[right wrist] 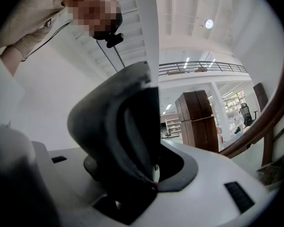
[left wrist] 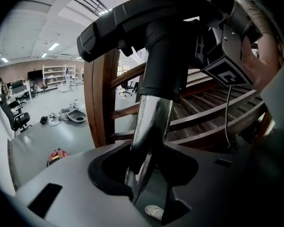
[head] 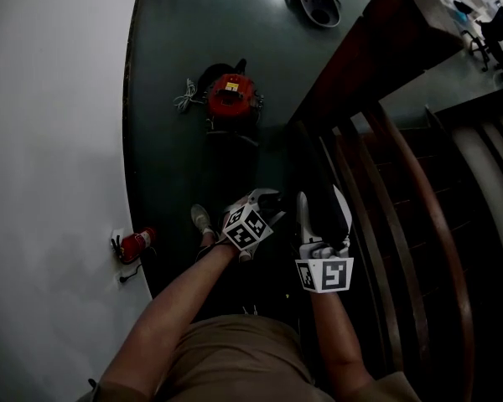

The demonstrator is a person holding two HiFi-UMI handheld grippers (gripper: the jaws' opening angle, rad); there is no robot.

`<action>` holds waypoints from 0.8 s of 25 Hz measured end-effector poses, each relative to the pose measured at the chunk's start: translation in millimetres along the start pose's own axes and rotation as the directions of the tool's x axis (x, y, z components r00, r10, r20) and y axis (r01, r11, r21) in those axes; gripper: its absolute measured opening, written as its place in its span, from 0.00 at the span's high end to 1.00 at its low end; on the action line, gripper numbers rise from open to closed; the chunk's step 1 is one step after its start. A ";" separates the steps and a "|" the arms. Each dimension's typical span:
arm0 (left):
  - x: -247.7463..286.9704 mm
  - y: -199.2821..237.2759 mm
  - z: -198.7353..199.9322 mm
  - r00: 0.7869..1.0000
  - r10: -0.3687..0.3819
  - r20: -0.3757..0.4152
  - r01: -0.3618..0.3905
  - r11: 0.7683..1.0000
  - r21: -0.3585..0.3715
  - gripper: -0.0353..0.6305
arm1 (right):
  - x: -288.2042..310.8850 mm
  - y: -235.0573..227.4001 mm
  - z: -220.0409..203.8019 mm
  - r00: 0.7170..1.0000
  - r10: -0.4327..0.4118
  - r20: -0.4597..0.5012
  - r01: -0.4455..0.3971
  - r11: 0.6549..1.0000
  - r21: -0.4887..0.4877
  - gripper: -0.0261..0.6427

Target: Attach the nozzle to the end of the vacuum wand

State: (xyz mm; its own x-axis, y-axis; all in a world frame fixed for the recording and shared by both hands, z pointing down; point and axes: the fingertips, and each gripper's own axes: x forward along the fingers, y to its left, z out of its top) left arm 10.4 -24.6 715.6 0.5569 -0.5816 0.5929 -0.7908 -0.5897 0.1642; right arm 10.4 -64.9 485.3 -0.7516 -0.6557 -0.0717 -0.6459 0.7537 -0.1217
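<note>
In the left gripper view a shiny chrome vacuum wand runs up from between the jaws of my left gripper, which is shut on it. The tube's upper end sits inside the black collar of the nozzle. My right gripper is shut on that black nozzle, and its marker cube shows beside the collar. In the dark head view the left gripper and right gripper are close together in front of the person's legs, and the wand is hard to make out there.
A red vacuum canister with a coiled cord lies on the grey floor ahead. A red fire extinguisher stands by the white wall at left. A wooden stair railing and steps fill the right. The person's shoe is below the left gripper.
</note>
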 end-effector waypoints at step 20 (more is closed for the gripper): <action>6.2 -15.6 -5.7 0.999 -0.037 -0.036 0.038 0.999 0.015 0.69 | -16.9 -5.6 -5.0 0.999 -0.044 0.010 0.044 0.999 -0.014 0.65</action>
State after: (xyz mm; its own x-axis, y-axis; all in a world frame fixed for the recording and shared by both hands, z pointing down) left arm 24.7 -15.8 721.2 0.5766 -0.5385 0.6144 -0.7652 -0.6196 0.1750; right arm 26.1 -57.8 492.1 -0.7212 -0.6886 -0.0758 -0.6802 0.7246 -0.1111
